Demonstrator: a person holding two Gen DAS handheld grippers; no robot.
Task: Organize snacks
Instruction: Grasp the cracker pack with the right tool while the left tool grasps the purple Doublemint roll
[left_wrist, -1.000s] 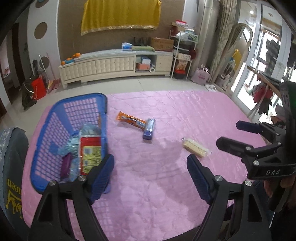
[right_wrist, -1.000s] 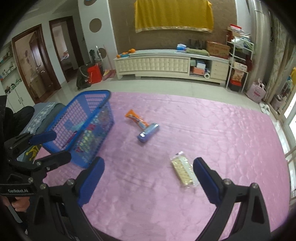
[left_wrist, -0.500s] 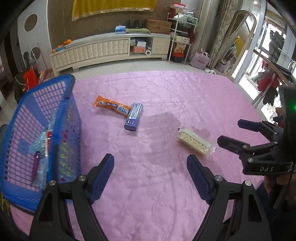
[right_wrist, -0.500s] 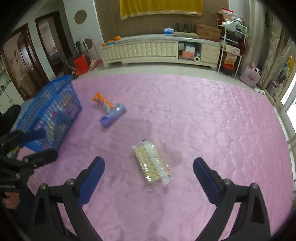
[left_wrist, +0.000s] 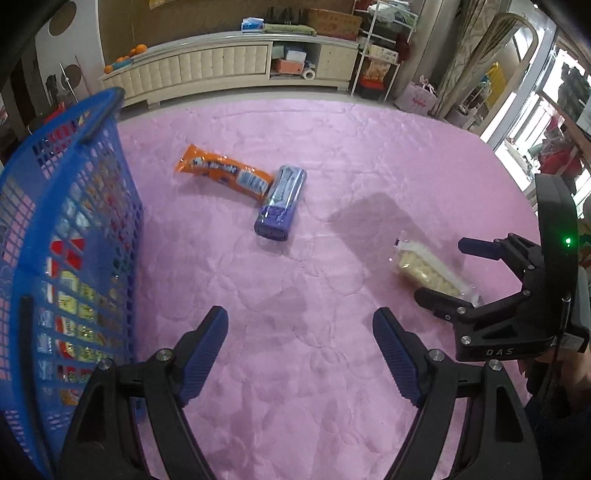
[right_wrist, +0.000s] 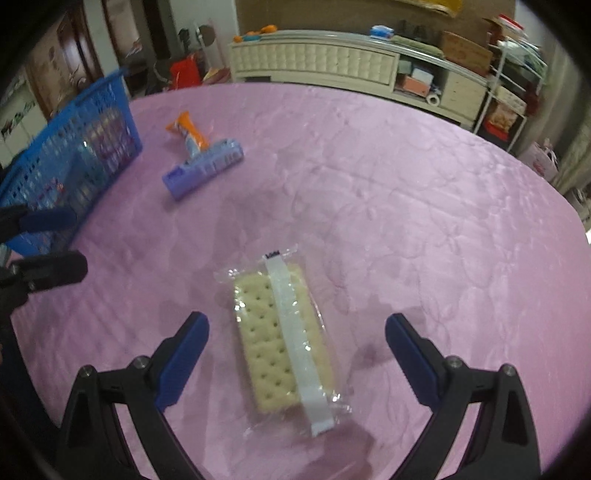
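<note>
Three snack packs lie loose on the pink quilted cloth (right_wrist: 424, 192), and there is one basket and two grippers. Nearest is the clear-wrapped cracker pack (right_wrist: 284, 343), lying flat between the spread fingers of the right gripper (right_wrist: 297, 325); its blue pads stand wide apart on either side of the pack, and they grip nothing. Whether they touch the cloth cannot be told.

The left gripper (left_wrist: 300, 326) is likewise wide open and holds nothing, hanging over bare cloth with the blue basket (left_wrist: 92, 122) just to its left. In the left wrist view the right gripper (left_wrist: 448, 273) shows at the right edge, its fingers straddling the cracker pack (left_wrist: 424, 269).

The single blue basket (right_wrist: 96, 110) stands at the left edge of the cloth and holds several wrapped packets, red, yellow and bluish ones seen through its lattice wall; their number cannot be counted.

Farther off, near the middle of the cloth, lie the purple pack (left_wrist: 282, 201) and the orange pack (left_wrist: 221, 171), touching end to side in a T.
</note>
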